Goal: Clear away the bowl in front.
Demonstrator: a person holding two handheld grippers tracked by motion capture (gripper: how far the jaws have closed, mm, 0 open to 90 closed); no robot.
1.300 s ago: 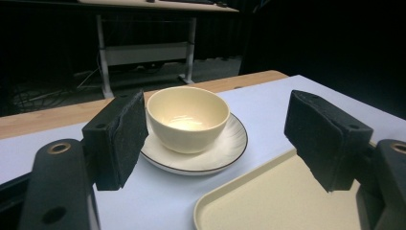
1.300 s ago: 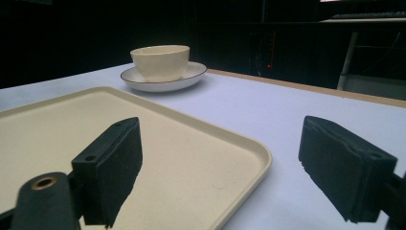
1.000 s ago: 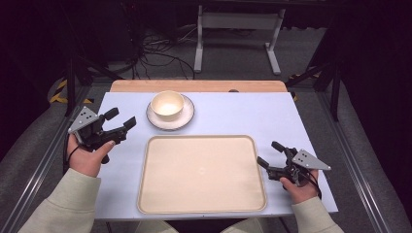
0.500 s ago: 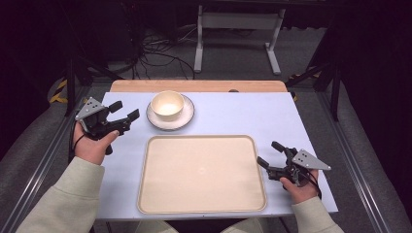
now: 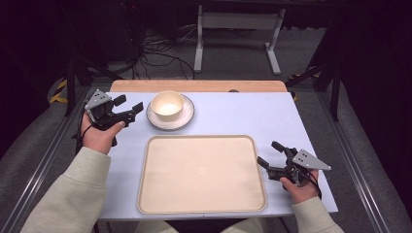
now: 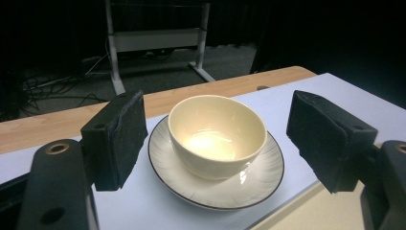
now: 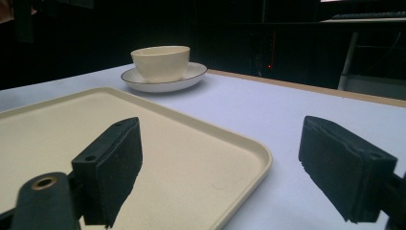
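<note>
A cream bowl [image 5: 167,104] [image 6: 216,134] [image 7: 160,62] stands on a white saucer [image 5: 185,119] [image 6: 215,189] [image 7: 191,74] with a dark rim, at the table's far left-centre. My left gripper [image 5: 129,105] [image 6: 225,141] hovers open just left of the saucer, its jaws pointing at the bowl and spread wider than it. A large cream tray [image 5: 201,174] [image 7: 57,139] lies empty at the near centre. My right gripper [image 5: 270,153] [image 7: 225,167] rests open at the tray's right edge, nothing between its jaws.
The table top [image 5: 248,114] is pale blue with a wooden strip [image 5: 204,86] along the far edge. Behind the table stand a metal stand [image 5: 233,29] and cables [image 5: 150,53] on the floor.
My left gripper has moved away from me and to the right, closing in on the saucer and bowl. The right gripper has stayed where it was.
</note>
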